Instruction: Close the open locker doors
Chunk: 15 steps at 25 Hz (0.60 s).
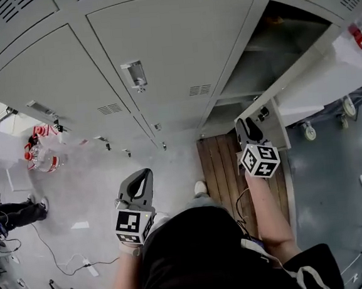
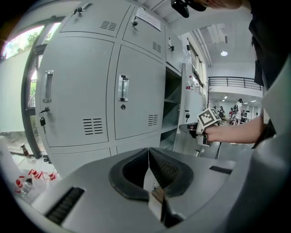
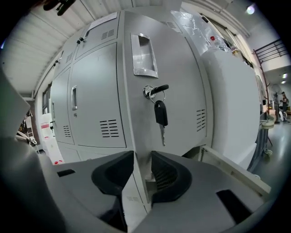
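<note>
Right hand-held gripper [image 3: 142,164] clamps one locker door [image 3: 177,68]; left hand-held gripper [image 2: 148,154] closed.

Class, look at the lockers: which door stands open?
The door with the key hanging in its lock, its edge clamped in the right gripper. The neighbouring doors lie flush and shut.

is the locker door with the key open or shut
Open: the door stands out from the lockers, its edge in the right gripper.

The open locker door [image 1: 317,85] stands right of the closed lockers [image 1: 160,48]
</note>
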Each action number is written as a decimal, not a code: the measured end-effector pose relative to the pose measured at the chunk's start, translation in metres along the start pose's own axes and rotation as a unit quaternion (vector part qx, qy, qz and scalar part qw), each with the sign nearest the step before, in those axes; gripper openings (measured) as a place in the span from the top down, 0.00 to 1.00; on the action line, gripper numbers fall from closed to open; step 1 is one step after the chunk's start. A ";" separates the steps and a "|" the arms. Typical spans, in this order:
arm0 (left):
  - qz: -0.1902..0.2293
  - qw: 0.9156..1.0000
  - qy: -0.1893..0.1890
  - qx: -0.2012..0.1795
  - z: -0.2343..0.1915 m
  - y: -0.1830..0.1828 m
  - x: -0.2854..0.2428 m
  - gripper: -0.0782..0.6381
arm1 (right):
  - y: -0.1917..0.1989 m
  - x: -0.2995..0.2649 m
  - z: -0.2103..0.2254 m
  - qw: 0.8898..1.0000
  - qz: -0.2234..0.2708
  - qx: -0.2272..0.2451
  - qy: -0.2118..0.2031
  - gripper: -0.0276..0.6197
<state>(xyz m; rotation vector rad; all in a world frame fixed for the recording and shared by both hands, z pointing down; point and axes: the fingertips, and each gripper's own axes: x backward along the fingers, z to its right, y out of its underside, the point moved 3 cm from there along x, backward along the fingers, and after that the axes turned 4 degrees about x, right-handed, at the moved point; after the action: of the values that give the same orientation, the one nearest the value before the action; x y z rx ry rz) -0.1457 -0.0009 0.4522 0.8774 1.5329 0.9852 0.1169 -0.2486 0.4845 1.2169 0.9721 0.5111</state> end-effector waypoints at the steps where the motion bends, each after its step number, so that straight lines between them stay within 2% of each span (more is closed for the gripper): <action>1: 0.000 1.000 -0.009 0.003 -0.003 0.001 0.002 0.86 | -0.002 -0.007 -0.002 1.000 0.001 0.002 -0.005 0.73; 8: -0.005 0.998 -0.065 0.027 -0.014 0.010 0.015 0.86 | -0.017 -0.050 -0.012 0.999 0.009 0.015 -0.036 0.74; 15: -0.007 0.995 -0.097 0.032 -0.012 0.009 0.018 0.86 | -0.028 -0.086 -0.015 0.998 0.013 0.019 -0.062 0.74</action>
<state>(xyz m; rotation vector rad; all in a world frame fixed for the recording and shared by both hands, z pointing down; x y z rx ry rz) -0.1600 0.0173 0.4546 0.9777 1.4089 0.8184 0.0549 -0.3167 0.4875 1.2822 0.8647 0.4344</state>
